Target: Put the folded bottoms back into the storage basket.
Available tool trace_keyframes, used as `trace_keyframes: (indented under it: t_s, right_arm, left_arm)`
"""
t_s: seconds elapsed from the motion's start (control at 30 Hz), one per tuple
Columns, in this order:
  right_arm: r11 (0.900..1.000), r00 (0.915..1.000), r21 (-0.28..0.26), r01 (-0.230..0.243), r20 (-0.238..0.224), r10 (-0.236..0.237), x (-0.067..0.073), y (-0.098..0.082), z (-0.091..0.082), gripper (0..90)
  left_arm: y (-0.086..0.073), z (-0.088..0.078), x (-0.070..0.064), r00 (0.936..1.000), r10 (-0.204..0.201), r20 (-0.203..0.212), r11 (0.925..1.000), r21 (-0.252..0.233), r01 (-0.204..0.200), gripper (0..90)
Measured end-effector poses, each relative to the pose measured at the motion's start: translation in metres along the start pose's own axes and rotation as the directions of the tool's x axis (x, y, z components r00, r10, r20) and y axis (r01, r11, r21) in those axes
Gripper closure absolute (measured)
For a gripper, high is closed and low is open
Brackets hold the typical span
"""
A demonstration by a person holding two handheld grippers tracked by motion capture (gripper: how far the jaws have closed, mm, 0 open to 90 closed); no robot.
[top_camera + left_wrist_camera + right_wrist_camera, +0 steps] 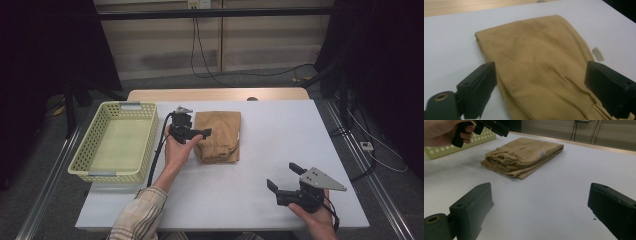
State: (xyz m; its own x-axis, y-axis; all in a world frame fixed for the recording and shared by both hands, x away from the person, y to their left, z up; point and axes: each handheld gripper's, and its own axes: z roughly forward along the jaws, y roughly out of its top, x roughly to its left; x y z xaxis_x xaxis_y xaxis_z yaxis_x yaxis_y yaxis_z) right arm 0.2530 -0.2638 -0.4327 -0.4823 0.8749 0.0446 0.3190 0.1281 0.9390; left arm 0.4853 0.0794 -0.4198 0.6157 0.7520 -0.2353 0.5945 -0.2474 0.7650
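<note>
A folded tan cloth [218, 135] lies on the white table [280, 130], a small white label at its right edge. My left gripper [200, 131] hovers over the cloth's left side, open, jaws pointing at it. In the left gripper view the cloth [536, 45] spreads between and beyond the wide-apart jaws of that gripper [540, 75], and the pads do not press on it. My right gripper [283, 176] is open near the table's front right with nothing between its jaws. The right gripper view looks past my right gripper [540, 195] to the cloth [524, 155] and the left gripper [491, 126].
A pale yellow-green perforated basket [87, 150] stands at the table's left, its inside bare; its wall [439, 150] shows in the right gripper view. A wooden strip borders the table's far edge. Cables hang along the back wall.
</note>
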Motion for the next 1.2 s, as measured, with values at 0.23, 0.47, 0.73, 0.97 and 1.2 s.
trace_keyframes:
  t_s: [0.23,0.47,0.73,0.97,1.2]
  right_arm:
    - [1.0,1.0,0.001,-0.003,0.003,0.003,-0.001,0.0,0.0,6.1]
    - [1.0,1.0,0.002,-0.001,0.004,0.001,-0.001,0.0,0.0,6.1]
    - [1.0,1.0,0.006,-0.004,0.004,0.004,-0.001,0.0,0.0,6.2]
    - [1.0,1.0,0.009,0.003,0.004,-0.004,0.0,0.0,0.001,6.5]
    - [1.0,1.0,0.008,0.0,0.003,0.0,0.0,0.0,0.0,6.5]
  left_arm:
    - [0.001,0.008,0.013,0.9978,-0.059,-0.031,0.9983,-0.009,0.058,18.0]
    - [0.0,0.016,0.021,0.9952,-0.092,-0.033,0.9956,0.014,0.092,24.2]
    - [-0.006,0.029,0.027,0.9929,-0.109,-0.048,0.9913,0.07,0.112,29.8]
    - [-0.009,0.032,0.038,0.9825,-0.184,-0.032,0.9779,0.096,0.186,44.2]
    - [-0.009,0.033,0.038,0.9755,-0.219,-0.018,0.9702,0.101,0.22,48.8]
